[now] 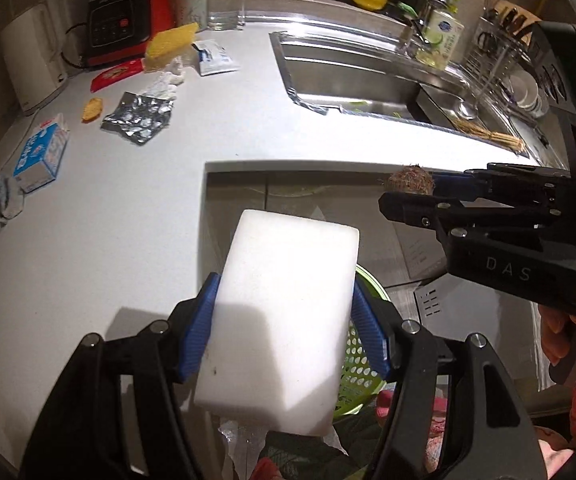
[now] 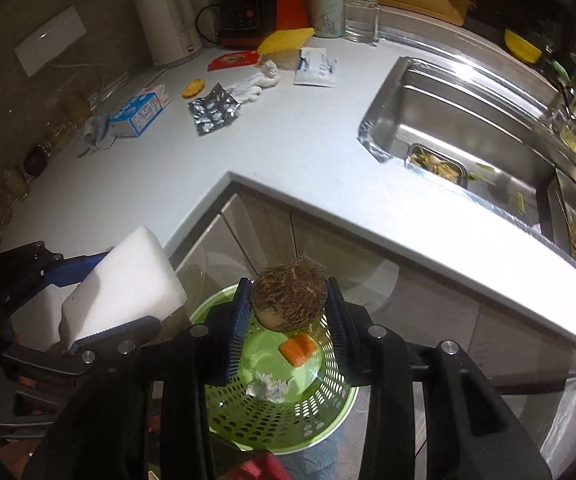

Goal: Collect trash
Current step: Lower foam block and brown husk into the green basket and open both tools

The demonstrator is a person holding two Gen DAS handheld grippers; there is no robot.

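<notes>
Though both loads hang close to the green basket [image 2: 327,392] on the floor by the counter [image 1: 128,220] corner, calls for care at the drop.

Grips a white foam block [image 1: 284,320] in the left gripper [image 1: 286,282], blue pads pressed on its long sides. Clamps a hairy brown ball [image 2: 288,298] in the right gripper [image 2: 287,284], pinched from both sides, right above the basket mouth.

Risks, as judged:
- Looks likely to miss with the block if let go now. From the right wrist, shows it to the left of the rim rather than over it.
- Could bounce the round ball off the rim or the contents and send it rolling across the floor.
- Could knock the two grippers together, crowded as they are over one narrow opening.

Differences between views:
- From the right wrist, looks straight into the basket and finds an orange chunk [image 2: 296,350] and a crumpled silvery wad [image 2: 268,388] at the bottom.
- From the left wrist, hides most of the basket behind the block and leaves only a slice of perforated wall. Gives instead a side look at the right gripper and the ball's bristly edge.
- Leaves more to collect on the counter: a milk carton [image 1: 42,152] and a crushed foil wrapper [image 1: 140,118], among other scraps.
</notes>
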